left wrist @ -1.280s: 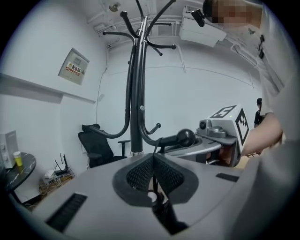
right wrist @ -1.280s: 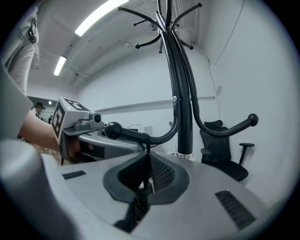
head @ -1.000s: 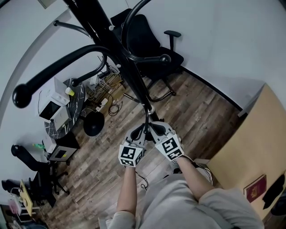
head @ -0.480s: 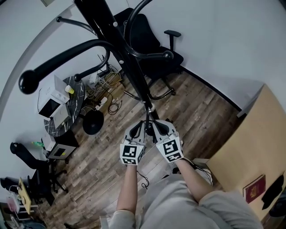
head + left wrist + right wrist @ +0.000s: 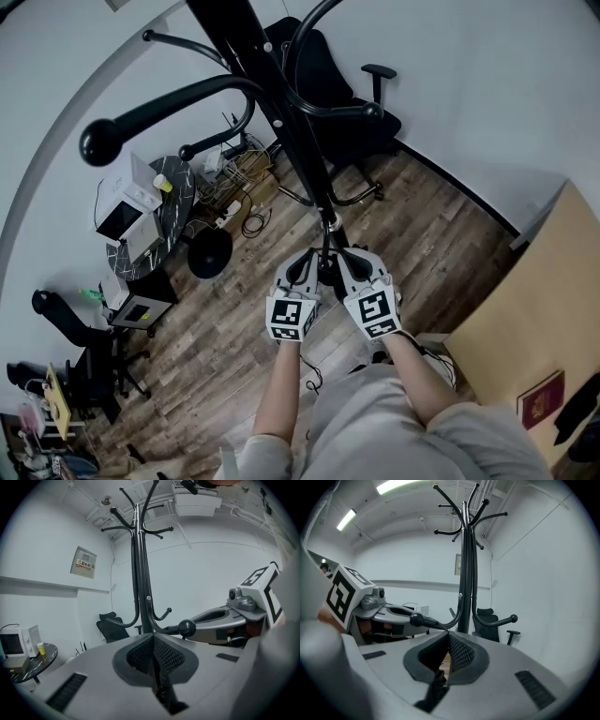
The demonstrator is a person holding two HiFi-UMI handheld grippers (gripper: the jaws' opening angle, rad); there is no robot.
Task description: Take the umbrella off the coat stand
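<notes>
The black coat stand [image 5: 281,112] rises from the wooden floor with curved, ball-tipped hooks; it also fills the left gripper view [image 5: 140,573] and the right gripper view [image 5: 466,573]. I can make out no umbrella in any view. My left gripper [image 5: 307,262] and right gripper [image 5: 343,258] hover side by side just in front of the stand's thin lower pole, one on each side. Both have their jaws together. A dark strip shows low in each seam; I cannot tell what it is. A low hook's ball [image 5: 186,628] juts out between the two grippers.
A black office chair [image 5: 323,84] stands behind the stand. At the left, a round dark table [image 5: 176,202] carries a microwave [image 5: 122,214]; cables [image 5: 239,183] and a black round base [image 5: 211,253] lie on the floor. A tan box [image 5: 525,319] is at the right.
The head view has slid, so the stand and both grippers sit a little further right in the picture. The grippers stay shut, side by side at the pole.
</notes>
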